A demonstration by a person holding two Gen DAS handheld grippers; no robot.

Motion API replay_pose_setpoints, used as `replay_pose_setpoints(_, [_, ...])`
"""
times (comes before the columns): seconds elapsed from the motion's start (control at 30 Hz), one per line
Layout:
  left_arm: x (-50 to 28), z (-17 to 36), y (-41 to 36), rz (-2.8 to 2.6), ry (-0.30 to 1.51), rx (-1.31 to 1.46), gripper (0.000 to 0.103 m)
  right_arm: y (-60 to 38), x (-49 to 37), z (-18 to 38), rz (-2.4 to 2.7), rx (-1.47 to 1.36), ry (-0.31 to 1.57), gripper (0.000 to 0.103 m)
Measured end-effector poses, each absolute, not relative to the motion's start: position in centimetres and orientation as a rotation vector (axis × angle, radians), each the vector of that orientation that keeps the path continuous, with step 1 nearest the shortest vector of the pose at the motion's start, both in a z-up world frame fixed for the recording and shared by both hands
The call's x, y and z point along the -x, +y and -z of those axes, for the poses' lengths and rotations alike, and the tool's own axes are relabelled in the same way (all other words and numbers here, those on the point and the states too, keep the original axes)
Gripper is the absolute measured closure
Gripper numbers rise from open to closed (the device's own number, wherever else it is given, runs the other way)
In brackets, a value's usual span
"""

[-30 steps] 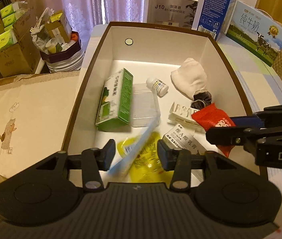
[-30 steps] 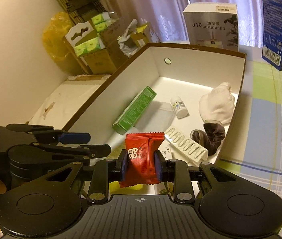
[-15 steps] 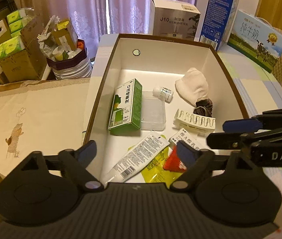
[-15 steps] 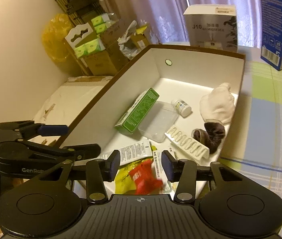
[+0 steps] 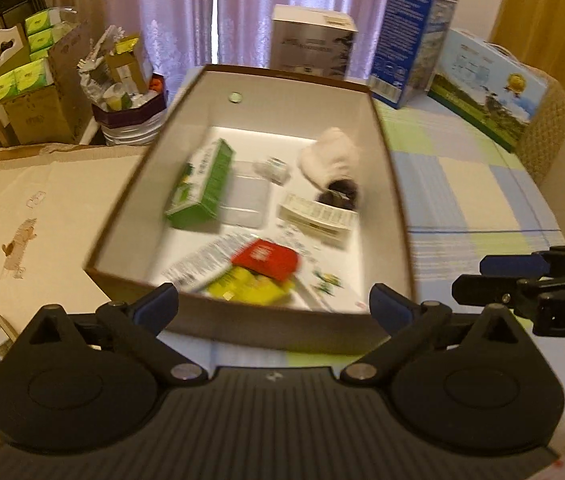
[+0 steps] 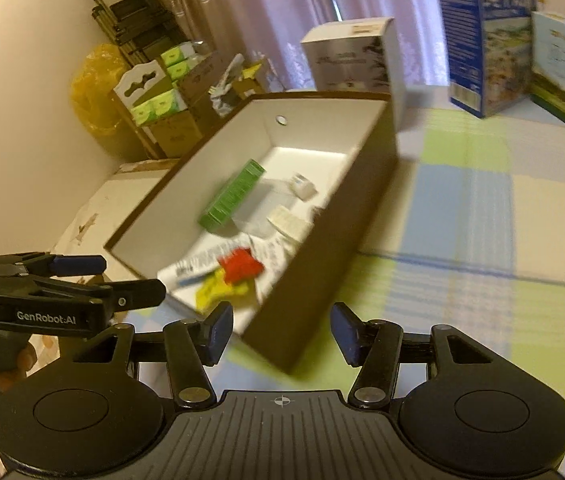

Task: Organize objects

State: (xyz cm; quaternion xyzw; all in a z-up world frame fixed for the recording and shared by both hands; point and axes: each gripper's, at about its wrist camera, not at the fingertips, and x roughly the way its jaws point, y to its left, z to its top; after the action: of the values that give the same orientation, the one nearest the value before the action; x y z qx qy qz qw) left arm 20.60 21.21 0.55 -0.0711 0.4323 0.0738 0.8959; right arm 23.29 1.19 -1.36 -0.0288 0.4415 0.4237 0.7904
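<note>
Both wrist views over box point(image 5: 250, 330)

A table under a checked cloth point(image 5: 462, 200) of blue, green and cream carried an open brown box point(image 5: 398, 216). Behind it stood a grey carton point(image 5: 312, 42), a tall blue carton point(image 5: 414, 44) and a milk carton point(image 5: 482, 88).

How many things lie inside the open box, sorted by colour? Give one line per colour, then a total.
Inside the box:
Green: 1, carton
Red: 1, packet
Yellow: 1, pouch
Clear: 1, plastic case
White: 5, tube, bottle, cloth, ridged tray, small box
Dark brown: 1, scrunchie
Total: 10
</note>
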Motion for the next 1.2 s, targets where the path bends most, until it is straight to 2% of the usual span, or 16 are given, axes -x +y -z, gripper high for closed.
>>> replay_pose_setpoints(0.43, [-15.6, -1.4, 10.4, -0.164, 0.859, 0.038, 0.001, -9.9, -19.4, 0.6, -0.809, 0.080, 0.969, 0.051])
replay_pose_setpoints(0.77, [-11.7, -1.8, 3.9, -0.109, 0.868, 0.073, 0.001, -16.7, -16.0, -0.1, -0.754, 0.076, 0.963, 0.051])
replay_pose_setpoints(1.2, [-8.4, -2.1, -0.9, -0.090, 0.866, 0.096, 0.001, -21.0, -12.7, -1.2, -0.747, 0.057, 0.946, 0.051])
